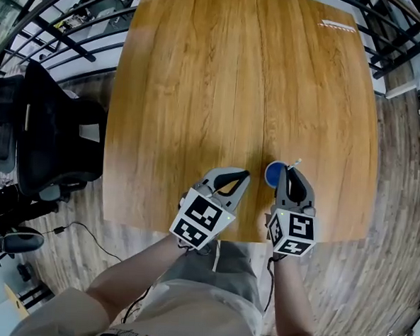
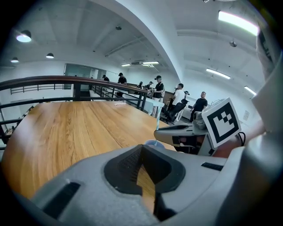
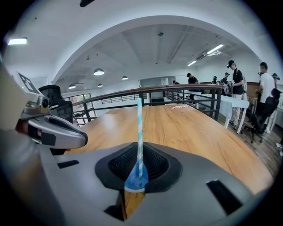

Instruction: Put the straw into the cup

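The right gripper (image 3: 139, 154) is clamped on the straw (image 3: 139, 128), a blue-and-white striped one held upright between its jaws. Through the gap just below the grip shows the blue cup (image 3: 135, 182), which stands on the table (image 1: 222, 79) near the front edge, right at the gripper's tips. The straw's lower end points down at the cup's mouth, but no view shows whether it is already inside. I judge the task well along: the straw is picked up and lined up over the cup, and what is left is to lower it in, if it is not in yet, and let go. The left gripper (image 2: 141, 152) is closed with nothing between its jaws and hangs beside the right one, close to the cup without touching it. No brand or writing can be read on the cup or straw. The only print is the black-and-white square markers on each gripper's cube (image 1: 292, 234). A small pale strip (image 1: 336, 24) lies at the far corner, too small to read.
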Motion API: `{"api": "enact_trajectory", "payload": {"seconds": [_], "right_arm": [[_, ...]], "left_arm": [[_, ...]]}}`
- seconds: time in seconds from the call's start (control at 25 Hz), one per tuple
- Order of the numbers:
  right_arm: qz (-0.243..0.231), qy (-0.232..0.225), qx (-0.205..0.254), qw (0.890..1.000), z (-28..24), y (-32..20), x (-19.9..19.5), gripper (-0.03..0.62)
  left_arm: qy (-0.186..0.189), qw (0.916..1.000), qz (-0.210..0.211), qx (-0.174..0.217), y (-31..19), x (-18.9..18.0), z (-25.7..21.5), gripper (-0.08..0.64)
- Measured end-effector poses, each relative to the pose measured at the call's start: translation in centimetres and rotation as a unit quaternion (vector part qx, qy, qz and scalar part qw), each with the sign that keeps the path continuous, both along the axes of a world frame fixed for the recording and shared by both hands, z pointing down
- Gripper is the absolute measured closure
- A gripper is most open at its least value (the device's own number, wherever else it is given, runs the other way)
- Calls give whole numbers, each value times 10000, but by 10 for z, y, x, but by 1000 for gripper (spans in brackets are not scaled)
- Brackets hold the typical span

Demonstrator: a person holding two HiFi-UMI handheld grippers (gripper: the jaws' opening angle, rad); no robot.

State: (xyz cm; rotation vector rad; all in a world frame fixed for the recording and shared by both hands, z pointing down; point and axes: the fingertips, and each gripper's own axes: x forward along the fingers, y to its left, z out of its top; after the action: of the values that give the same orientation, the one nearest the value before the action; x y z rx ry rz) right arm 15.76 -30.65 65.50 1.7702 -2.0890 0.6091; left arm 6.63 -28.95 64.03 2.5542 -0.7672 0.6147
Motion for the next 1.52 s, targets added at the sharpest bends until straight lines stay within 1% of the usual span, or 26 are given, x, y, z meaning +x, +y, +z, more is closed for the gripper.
{"api": "enact_trajectory", "payload": {"seconds": [0.16,0.36,0.6,0.8,0.92,1.12,1.24,1.36,1.44,1.52], "right_arm": [[76,41,90,9999,-11,6,1,560],[88,66,311,9995,-43,10,2,560],[120,57,692,9975,-101,17,2,560],[8,25,1095,9940,-161,26,1,561],[-19,17,1407,9900,-202,30,2,561],[-97,96,1869,9823,-265,41,3,561],[-242,213,2100,9772,-294,52,0,561],[-350,314,2350,9708,-320,66,-2,561],[-396,349,2472,9675,-334,74,-4,561],[-446,366,2568,9647,-346,81,-5,561]], "left_arm": [[49,10000,-64,55,-1,-7,-10,548],[200,9994,-188,208,-6,-11,-40,548],[448,9970,-319,544,-9,-14,-94,548],[660,9930,-411,884,-7,-16,-146,548],[773,9890,-406,1190,-10,-16,-183,548],[775,9813,-401,1714,-12,-24,-235,548],[877,9746,-401,2022,-6,-27,-265,548],[876,9674,-345,2349,0,-25,-285,548],[796,9649,-290,2486,4,-26,-293,548],[848,9618,-311,2583,8,-28,-303,548]]}}
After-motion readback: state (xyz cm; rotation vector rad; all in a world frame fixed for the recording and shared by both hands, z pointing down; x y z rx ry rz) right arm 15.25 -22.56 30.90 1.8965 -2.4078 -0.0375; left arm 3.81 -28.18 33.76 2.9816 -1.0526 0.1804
